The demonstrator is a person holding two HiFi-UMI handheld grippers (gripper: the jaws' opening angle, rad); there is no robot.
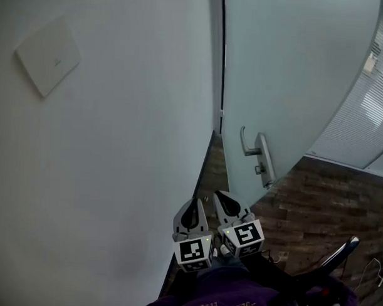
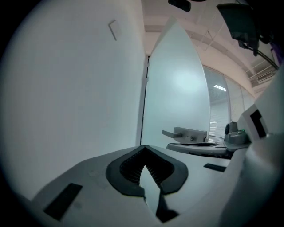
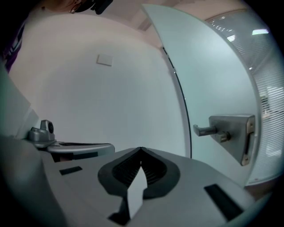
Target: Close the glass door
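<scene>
Wall plate (image 1: 48,56): flat white square, flush on smooth matt wall (image 1: 128,178), upper left.
Left gripper (image 1: 193,206): pale plastic shell, ribbed black pads, tips pressed together, nothing between.
Right gripper (image 1: 224,197): same build, tips together, empty.
Glass door (image 1: 294,77): frosted pale pane, upper right, angled off the wall, dark seam between.
Handle (image 1: 249,145): grey metal lever on oblong plate.
Floor (image 1: 328,198): dark wood-grain planks.
</scene>
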